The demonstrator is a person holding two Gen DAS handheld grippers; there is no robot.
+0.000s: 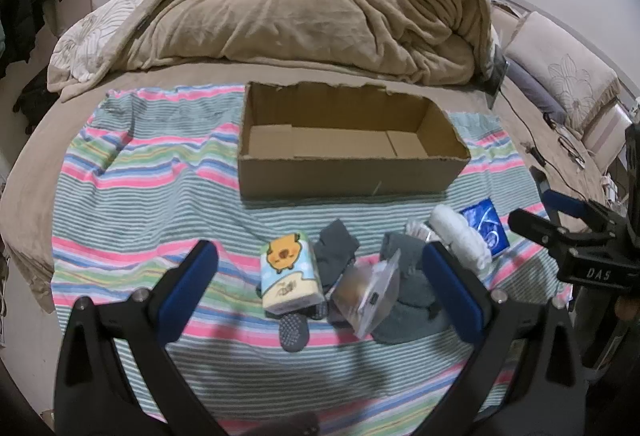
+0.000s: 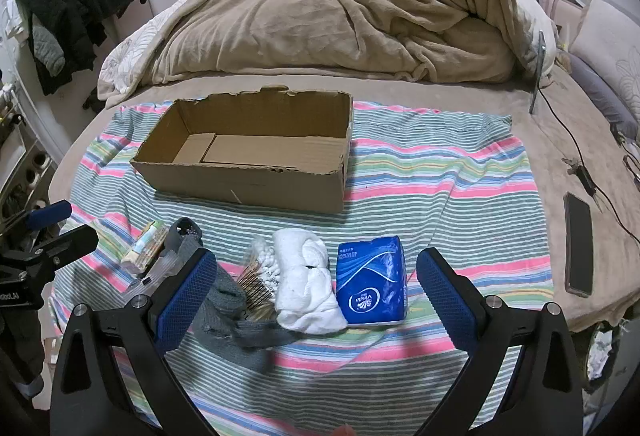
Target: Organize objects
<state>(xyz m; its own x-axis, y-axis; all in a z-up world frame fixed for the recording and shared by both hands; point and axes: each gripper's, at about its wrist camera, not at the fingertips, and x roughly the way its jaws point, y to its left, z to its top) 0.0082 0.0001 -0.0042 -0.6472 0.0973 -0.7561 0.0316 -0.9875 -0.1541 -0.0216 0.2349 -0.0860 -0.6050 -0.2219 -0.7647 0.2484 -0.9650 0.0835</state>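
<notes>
An empty cardboard box (image 1: pixel 344 172) (image 2: pixel 244 180) sits on the striped towel (image 1: pixel 140 196) (image 2: pixel 440 176). In front of it lie a yellow cartoon tissue pack (image 1: pixel 290 280) (image 2: pixel 146 246), dark grey socks (image 1: pixel 336 248) (image 2: pixel 228 300), a clear plastic packet (image 1: pixel 370 296), cotton swabs (image 2: pixel 262 272), white socks (image 1: pixel 460 236) (image 2: pixel 308 284) and a blue Vinda tissue pack (image 1: pixel 486 228) (image 2: pixel 370 280). My left gripper (image 1: pixel 320 292) is open above the yellow pack and clear packet. My right gripper (image 2: pixel 316 292) is open above the white socks and blue pack; it also shows in the left wrist view (image 1: pixel 544 216).
A heaped tan blanket (image 1: pixel 320 8) (image 2: pixel 360 8) lies behind the box. A phone (image 2: pixel 578 244) and cables (image 2: pixel 580 156) lie on the bed at the right. Pillows (image 1: pixel 560 72) are at the far right. Dark clothes (image 2: pixel 80 8) hang at the left.
</notes>
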